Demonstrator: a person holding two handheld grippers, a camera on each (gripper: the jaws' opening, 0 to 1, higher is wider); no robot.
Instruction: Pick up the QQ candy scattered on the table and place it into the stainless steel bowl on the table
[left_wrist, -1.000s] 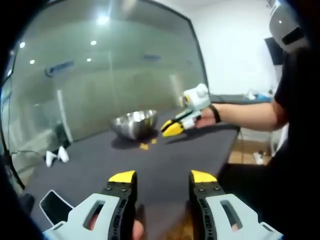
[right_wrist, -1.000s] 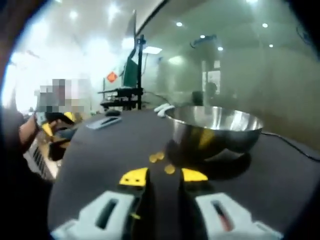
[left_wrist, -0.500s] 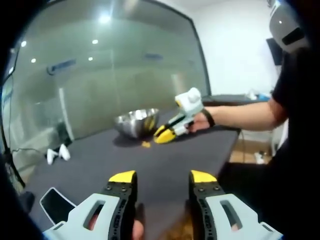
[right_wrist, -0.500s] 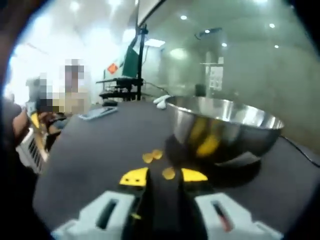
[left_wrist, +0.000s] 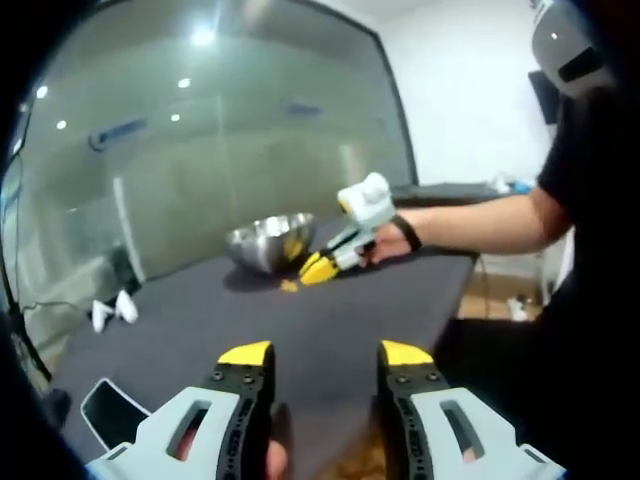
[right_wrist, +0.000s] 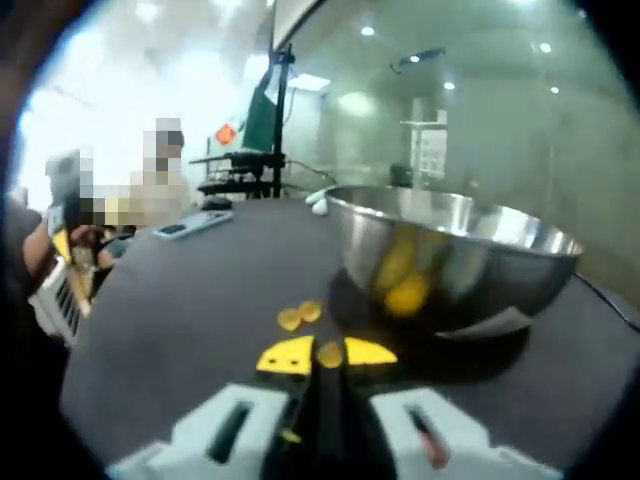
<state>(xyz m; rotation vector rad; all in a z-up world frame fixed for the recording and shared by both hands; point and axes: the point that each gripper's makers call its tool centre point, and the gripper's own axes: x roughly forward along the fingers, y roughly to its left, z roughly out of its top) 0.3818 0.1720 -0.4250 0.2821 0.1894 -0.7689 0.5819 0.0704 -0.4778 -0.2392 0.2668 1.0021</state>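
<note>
Candy (right_wrist: 329, 353) sits between our right gripper (right_wrist: 326, 354) tips, jaws nearly closed; we squeeze gently. Left gripper (left_wrist: 326, 357) hangs open.

Both views face the bowl (left_wrist: 268, 241) (right_wrist: 455, 255), right nearer.

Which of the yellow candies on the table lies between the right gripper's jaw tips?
The single candy sitting in the gap of the right gripper. The other two candies lie side by side farther ahead on the dark table, beside the stainless steel bowl.
</note>
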